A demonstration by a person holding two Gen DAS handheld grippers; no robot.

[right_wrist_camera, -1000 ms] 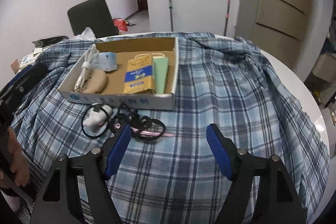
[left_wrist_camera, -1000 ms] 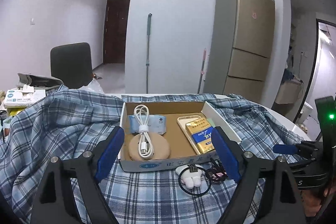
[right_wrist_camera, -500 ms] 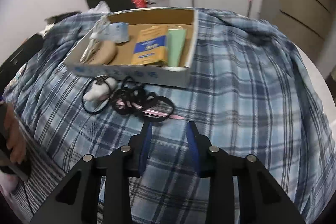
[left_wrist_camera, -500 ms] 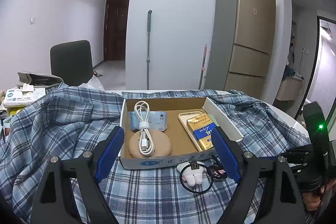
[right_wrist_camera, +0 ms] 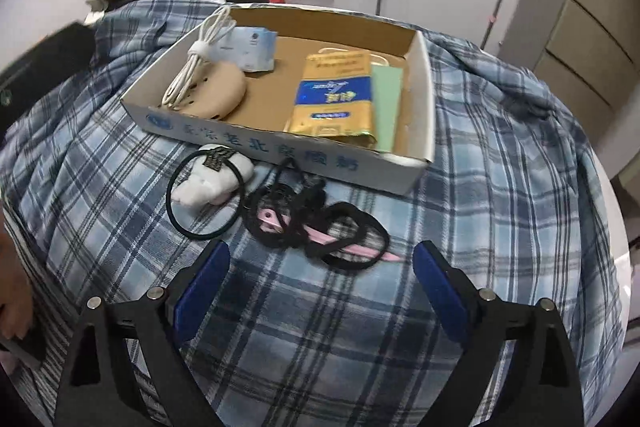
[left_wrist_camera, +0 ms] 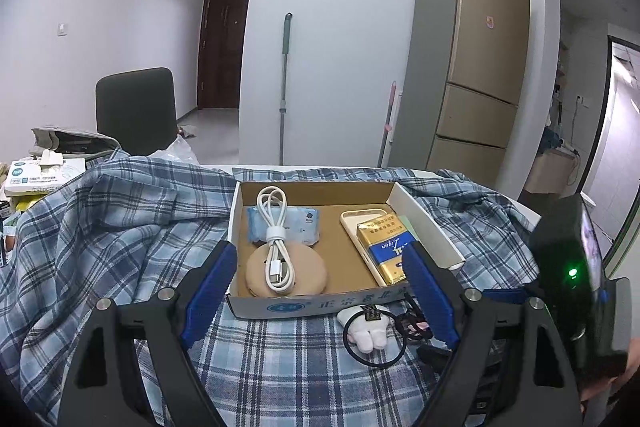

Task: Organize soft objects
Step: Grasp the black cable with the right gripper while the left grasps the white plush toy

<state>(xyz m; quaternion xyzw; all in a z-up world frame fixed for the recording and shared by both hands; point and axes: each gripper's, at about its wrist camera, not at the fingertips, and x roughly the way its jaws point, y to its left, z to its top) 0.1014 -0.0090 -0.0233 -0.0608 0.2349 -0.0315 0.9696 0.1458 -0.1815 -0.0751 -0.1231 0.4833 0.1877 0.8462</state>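
**Hair ties lay just ahead of the opening right gripper**

The right gripper [right_wrist_camera: 320, 285] hovered over the plaid cloth [right_wrist_camera: 500, 187], its jaws opening wide with nothing between them. Just beyond its fingertips lay a tangle of black hair ties [right_wrist_camera: 316, 223] with a pink clip, beside a white plush hair tie [right_wrist_camera: 212, 183], both touching the cardboard box [right_wrist_camera: 280, 147]. The left gripper [left_wrist_camera: 320, 291] stood wide open and empty before that box.

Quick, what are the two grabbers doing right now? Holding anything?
Left gripper: open, holding nothing.
Right gripper: jaws opening, nothing between them, just above the black hair ties.
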